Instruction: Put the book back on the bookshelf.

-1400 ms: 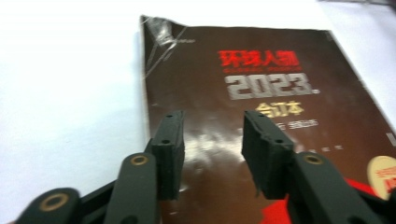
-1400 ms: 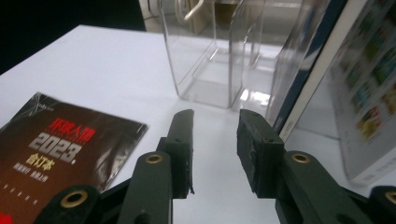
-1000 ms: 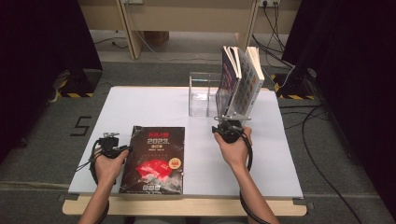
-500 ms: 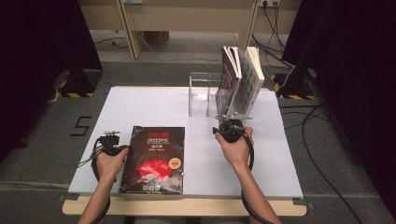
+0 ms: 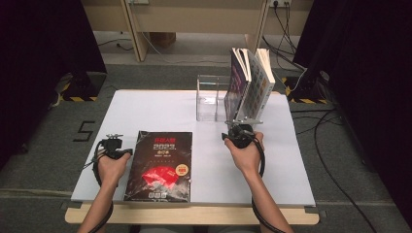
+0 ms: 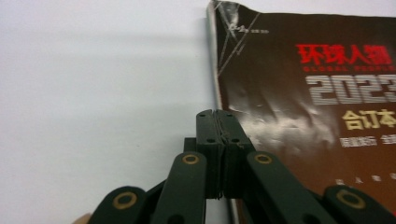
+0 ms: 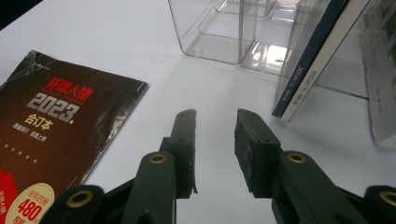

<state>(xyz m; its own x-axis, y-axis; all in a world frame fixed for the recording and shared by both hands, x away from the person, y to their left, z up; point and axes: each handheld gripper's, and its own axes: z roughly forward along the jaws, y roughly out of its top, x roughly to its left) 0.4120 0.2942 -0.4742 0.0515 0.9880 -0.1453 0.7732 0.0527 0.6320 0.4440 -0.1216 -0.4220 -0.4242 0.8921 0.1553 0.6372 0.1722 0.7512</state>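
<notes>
A dark magazine [image 5: 160, 165] with red cover art and "2023" lies flat near the table's front edge. My left gripper [image 5: 112, 141] sits just off its left edge. In the left gripper view the jaws [image 6: 217, 113] have just been closing and now stand pressed together, nothing between them, beside the magazine [image 6: 303, 93]. My right gripper [image 5: 241, 126] rests in front of a clear acrylic rack [image 5: 211, 99]. Its jaws [image 7: 215, 114] are open and empty, pointing at the rack [image 7: 233, 32] and the books [image 7: 313, 60] leaning in it, with the magazine [image 7: 60, 126] to their left.
Several books [image 5: 248, 85] stand tilted in the rack's right end; its left compartments hold nothing. The white table [image 5: 155, 109] has bare surface behind the magazine. Cables and dark curtains lie on the floor beyond the table's right side.
</notes>
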